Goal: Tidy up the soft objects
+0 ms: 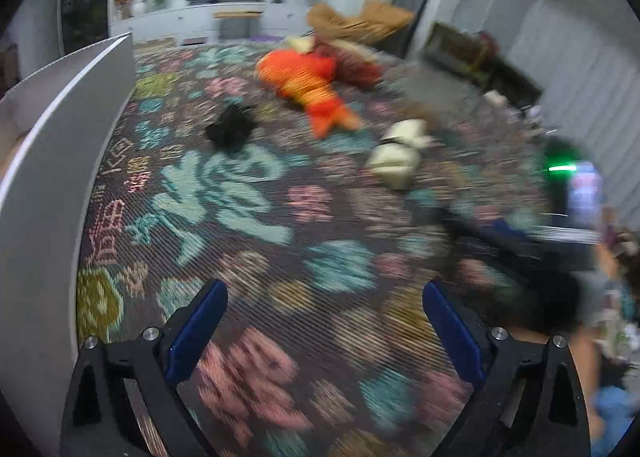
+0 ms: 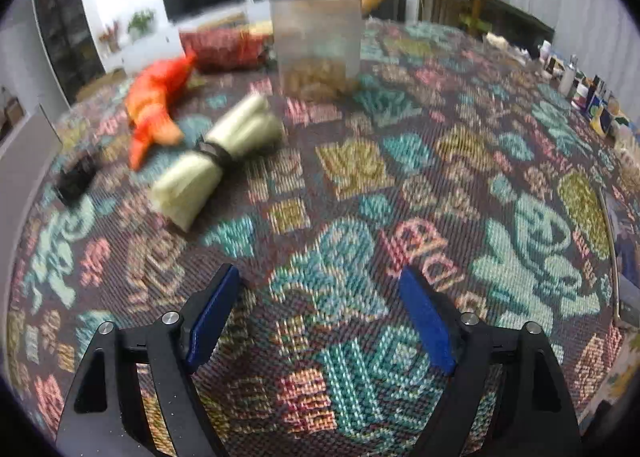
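Woven and loud with teal, pink and gold motifs, the patterned cloth [image 2: 360,185] covered the whole work surface, and both tools hung over bare stretches of it. The left gripper [image 1: 324,317] had its blue-padded jaws spread wide with nothing between them, only cloth showing in the gap. The right gripper [image 2: 320,309] was likewise spread and empty.

Out ahead lay the soft things. An orange plush toy [image 2: 154,113] sprawled toward the far left of the right wrist view, its tail end just beside a cream rolled bundle [image 2: 216,161] cinched round the middle by a dark band. A small black soft item [image 2: 74,179] sat near the left edge, apart from the others. Behind the orange toy rested a red patterned cushion [image 2: 224,49], and next to it stood a translucent container [image 2: 316,33] with a dark rim and something tan at the bottom.

From the left wrist, heavily blurred, a pale grey box wall [image 1: 60,161] rose at the left edge. None of the soft items touched either gripper; all lay well ahead of the fingertips.
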A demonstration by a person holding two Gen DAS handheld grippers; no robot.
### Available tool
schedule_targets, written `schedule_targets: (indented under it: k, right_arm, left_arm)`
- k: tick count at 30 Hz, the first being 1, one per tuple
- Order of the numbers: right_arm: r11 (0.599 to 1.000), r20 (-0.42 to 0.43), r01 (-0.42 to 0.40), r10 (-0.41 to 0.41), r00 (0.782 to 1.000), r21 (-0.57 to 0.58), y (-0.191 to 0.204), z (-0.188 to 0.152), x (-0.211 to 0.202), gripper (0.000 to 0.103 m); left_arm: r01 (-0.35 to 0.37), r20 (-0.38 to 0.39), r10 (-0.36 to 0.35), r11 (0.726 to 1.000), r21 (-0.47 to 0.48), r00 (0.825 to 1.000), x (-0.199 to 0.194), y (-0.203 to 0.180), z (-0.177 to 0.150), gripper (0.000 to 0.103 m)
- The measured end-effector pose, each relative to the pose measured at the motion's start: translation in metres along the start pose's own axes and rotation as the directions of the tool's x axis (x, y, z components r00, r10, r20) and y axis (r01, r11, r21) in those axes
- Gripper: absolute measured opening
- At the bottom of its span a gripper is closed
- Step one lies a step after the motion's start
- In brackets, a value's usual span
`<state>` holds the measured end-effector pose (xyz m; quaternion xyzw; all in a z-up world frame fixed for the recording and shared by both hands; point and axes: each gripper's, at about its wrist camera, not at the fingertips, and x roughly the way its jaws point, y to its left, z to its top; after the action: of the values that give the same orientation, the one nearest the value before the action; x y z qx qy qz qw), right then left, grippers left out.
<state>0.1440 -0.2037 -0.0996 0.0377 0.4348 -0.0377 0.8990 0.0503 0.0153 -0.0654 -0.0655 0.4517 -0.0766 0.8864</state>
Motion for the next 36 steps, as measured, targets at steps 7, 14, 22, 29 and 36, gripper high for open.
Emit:
schedule_targets:
  k: [7, 14, 22, 29, 36]
  right_arm:
    - [1.000, -0.011, 0.009, -0.010, 1.000, -0.014, 0.004, 0.001, 0.009, 0.088]
    - [1.000, -0.013, 0.014, -0.014, 1.000, -0.017, 0.005, -0.001, 0.016, 0.090]
    - [1.000, -0.013, 0.016, -0.017, 1.000, -0.016, 0.005, -0.001, 0.019, 0.091]
    - [1.000, -0.013, 0.014, -0.015, 1.000, -0.018, 0.004, -0.001, 0.019, 0.091]
    - [1.000, -0.013, 0.014, -0.014, 1.000, -0.018, 0.004, -0.001, 0.019, 0.091]
  left_arm:
    - [-0.118, 0.024, 0.118, 0.993, -0.002, 0.993, 0.037, 0.034, -0.002, 0.100]
    - [-0.167, 0.001, 0.167, 0.985, 0.047, 0.986, 0.046, 0.029, -0.004, 0.103]
    - [-0.162, 0.002, 0.162, 0.986, 0.045, 0.987, 0.045, 0.030, -0.006, 0.103]
    - [-0.160, 0.003, 0.160, 0.986, 0.043, 0.987, 0.044, 0.030, -0.007, 0.103]
    - [-0.161, 0.003, 0.161, 0.986, 0.044, 0.987, 0.044, 0.029, -0.007, 0.103]
